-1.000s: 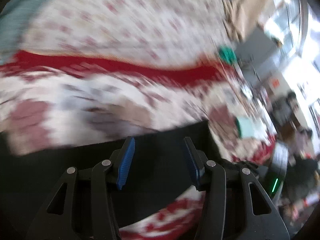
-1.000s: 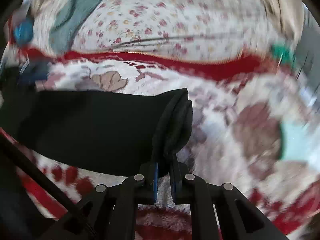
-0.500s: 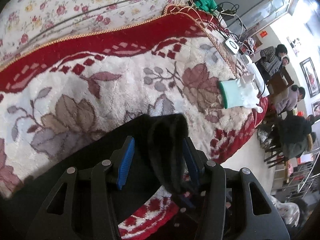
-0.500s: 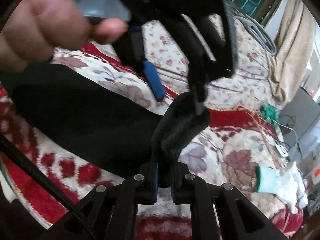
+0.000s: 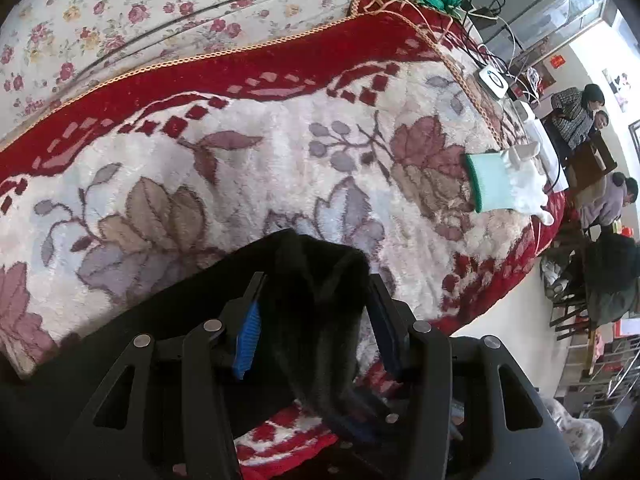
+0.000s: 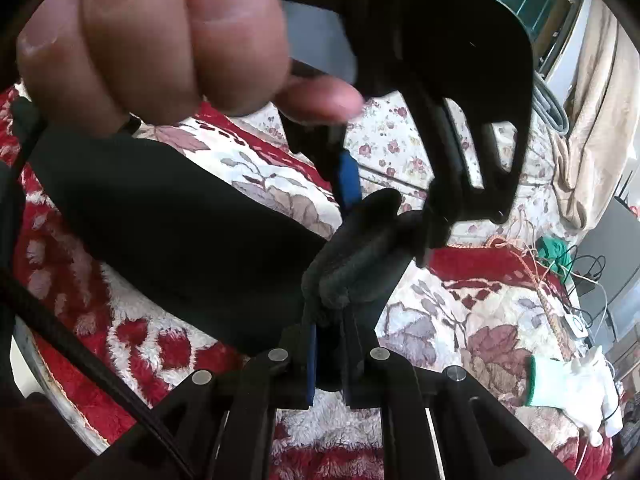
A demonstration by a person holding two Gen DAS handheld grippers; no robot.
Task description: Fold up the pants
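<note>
The black pants (image 6: 172, 220) lie on a red and white floral blanket (image 5: 280, 152). My right gripper (image 6: 330, 336) is shut on a bunched end of the pants (image 6: 360, 256) and holds it raised. My left gripper (image 5: 316, 320) is open, its jaws standing on either side of that same bunched end (image 5: 320, 300) without closing on it. In the right wrist view the left gripper (image 6: 384, 200) and the hand holding it (image 6: 160, 40) hang just above the bunched end. The rest of the pants stretches to the left.
A white glove with a green cuff (image 5: 504, 188) lies on the blanket's right part. Cables and a small white device (image 5: 494, 80) lie at the far right corner. A floral sheet (image 5: 160, 12) lies beyond the blanket. People sit at a table (image 5: 588, 160) to the right.
The left gripper has swung over to the bunched end held by the right gripper and now straddles it. The right gripper has kept its grip and lifted that end slightly.
</note>
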